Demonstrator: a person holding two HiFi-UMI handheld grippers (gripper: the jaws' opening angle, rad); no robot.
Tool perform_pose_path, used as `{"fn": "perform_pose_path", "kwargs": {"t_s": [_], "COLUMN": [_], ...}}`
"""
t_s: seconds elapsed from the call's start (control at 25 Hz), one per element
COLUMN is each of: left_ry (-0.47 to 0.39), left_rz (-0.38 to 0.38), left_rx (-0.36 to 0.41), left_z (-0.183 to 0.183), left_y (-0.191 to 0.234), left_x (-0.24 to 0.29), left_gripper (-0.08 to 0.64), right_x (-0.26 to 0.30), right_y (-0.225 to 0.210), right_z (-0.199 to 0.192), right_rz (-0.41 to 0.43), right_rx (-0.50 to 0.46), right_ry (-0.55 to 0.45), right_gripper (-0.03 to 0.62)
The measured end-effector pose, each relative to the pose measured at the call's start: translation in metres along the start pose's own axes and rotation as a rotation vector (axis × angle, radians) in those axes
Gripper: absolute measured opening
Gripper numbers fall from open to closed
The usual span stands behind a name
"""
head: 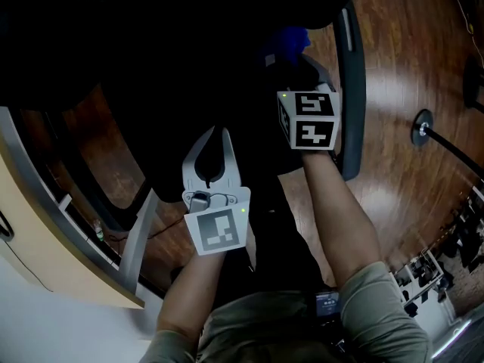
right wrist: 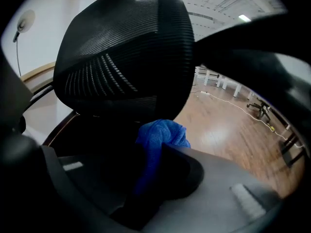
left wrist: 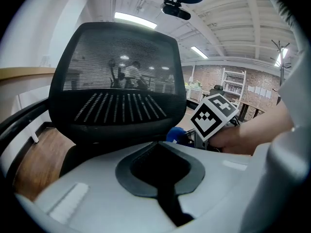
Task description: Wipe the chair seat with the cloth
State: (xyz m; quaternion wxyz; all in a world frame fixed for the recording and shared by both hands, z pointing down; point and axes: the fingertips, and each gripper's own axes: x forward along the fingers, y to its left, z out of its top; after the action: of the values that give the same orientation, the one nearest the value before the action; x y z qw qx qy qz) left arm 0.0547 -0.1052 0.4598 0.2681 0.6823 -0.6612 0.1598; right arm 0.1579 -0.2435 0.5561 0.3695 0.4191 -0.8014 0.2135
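Right gripper [right wrist: 154,152]: jaws clamped on a crumpled blue microfibre cloth [right wrist: 162,134], which bunches out past the tips at 12 o'clock. Left gripper [head: 219,136]: jaws closed tip to tip, nothing btw. them. In head view it sits approx. 7 o'clock from the right one, apart from it. Both point at the black mesh-back office chair [left wrist: 116,81], w/ its dark seat [head: 227,89] below & ahead of them. Cloth hangs over the seat's right part, near the backrest. Too dark to tell if it touches the seat. Glossy brown wood floor [head: 408,59] at 3 o'clock of chair, pale desk top [head: 45,237] at 8 o'clock.
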Motion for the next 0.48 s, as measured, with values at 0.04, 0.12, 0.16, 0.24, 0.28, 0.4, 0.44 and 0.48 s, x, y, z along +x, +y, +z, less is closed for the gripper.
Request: {"fn": "perform_pose_path", "kwargs": {"t_s": [0.04, 0.12, 0.16, 0.24, 0.28, 0.4, 0.44, 0.48], "left_ry": [0.003, 0.011, 0.016, 0.025, 0.029, 0.038, 0.036, 0.032], "left_rz": [-0.003, -0.007, -0.007, -0.005, -0.003, 0.006, 0.009, 0.013], "left_rx": [0.003, 0.009, 0.009, 0.006, 0.004, 0.002, 0.002, 0.003], "left_z": [-0.003, -0.008, -0.011, -0.017, -0.02, -0.027, -0.027, -0.025], "left_y": [-0.003, -0.007, -0.01, -0.013, -0.013, -0.014, -0.013, -0.013], "left_x": [0.001, 0.003, 0.005, 0.007, 0.008, 0.008, 0.009, 0.008], "left_gripper": [0.003, 0.003, 0.004, 0.003, 0.003, 0.003, 0.003, 0.003], "right_x": [0.0, 0.003, 0.004, 0.007, 0.007, 0.009, 0.01, 0.011], "right_y": [-0.004, -0.011, -0.013, -0.015, -0.015, -0.015, -0.016, -0.018], "right_z": [-0.005, -0.016, -0.021, -0.03, -0.034, -0.04, -0.04, -0.039], "right_rz": [-0.01, -0.019, -0.021, -0.024, -0.024, -0.019, -0.018, -0.017], "right_rx": [0.011, 0.032, 0.04, 0.05, 0.052, 0.054, 0.061, 0.071], "right_ry": [0.006, 0.02, 0.028, 0.04, 0.045, 0.05, 0.048, 0.047], "right_gripper": [0.089, 0.089, 0.089, 0.089, 0.089, 0.089, 0.089, 0.089]}}
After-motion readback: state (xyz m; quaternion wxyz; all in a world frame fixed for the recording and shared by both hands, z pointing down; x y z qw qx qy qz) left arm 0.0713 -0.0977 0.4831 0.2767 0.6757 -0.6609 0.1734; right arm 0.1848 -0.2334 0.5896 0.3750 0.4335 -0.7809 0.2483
